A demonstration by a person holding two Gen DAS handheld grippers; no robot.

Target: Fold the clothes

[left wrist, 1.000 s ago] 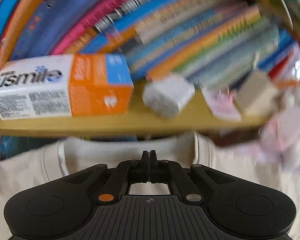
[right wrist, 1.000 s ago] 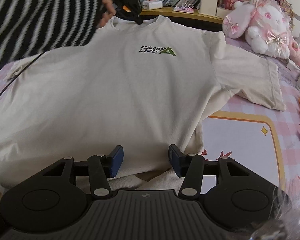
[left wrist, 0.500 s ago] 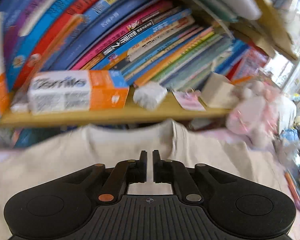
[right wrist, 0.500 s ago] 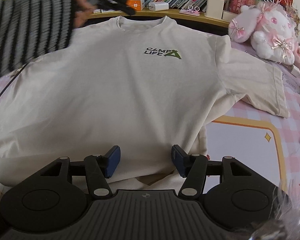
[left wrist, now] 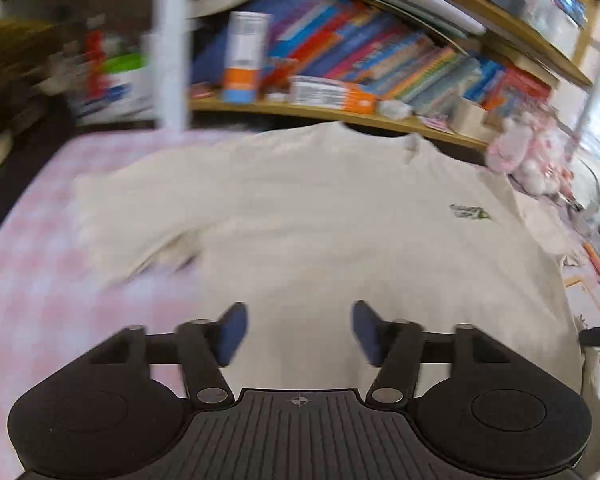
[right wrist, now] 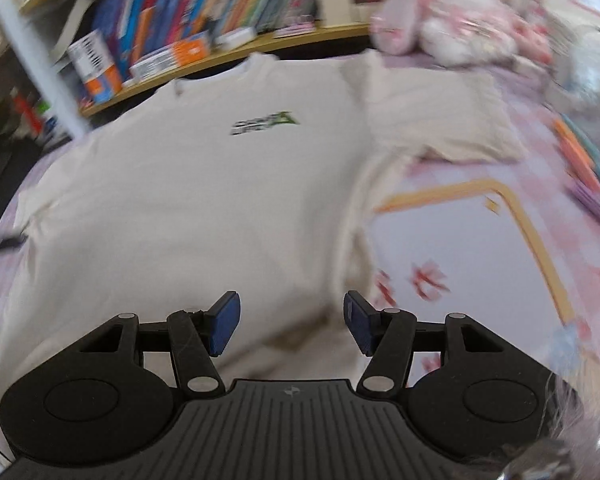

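A cream T-shirt (left wrist: 320,220) with a small green chest logo (left wrist: 470,212) lies spread face up on a pink checked cloth, collar toward the bookshelf. My left gripper (left wrist: 298,330) hovers over the shirt's lower left part, its jaws opening, nothing between the blue pads. In the right wrist view the same T-shirt (right wrist: 220,192) fills the middle, logo (right wrist: 266,122) up. My right gripper (right wrist: 290,320) stands open above the shirt's bottom hem, where the cloth is bunched; the pads do not press on it.
A wooden shelf (right wrist: 220,60) crammed with books and boxes runs behind the collar. A pink plush toy (right wrist: 440,28) sits at the back right. A white mat with an orange border (right wrist: 480,248) and pens (right wrist: 576,152) lie right of the shirt. A white post (left wrist: 172,40) stands back left.
My left gripper has let go of the collar, opened and pulled far back over the lower shirt. The striped sleeve has left the right wrist view, which has rolled slightly.
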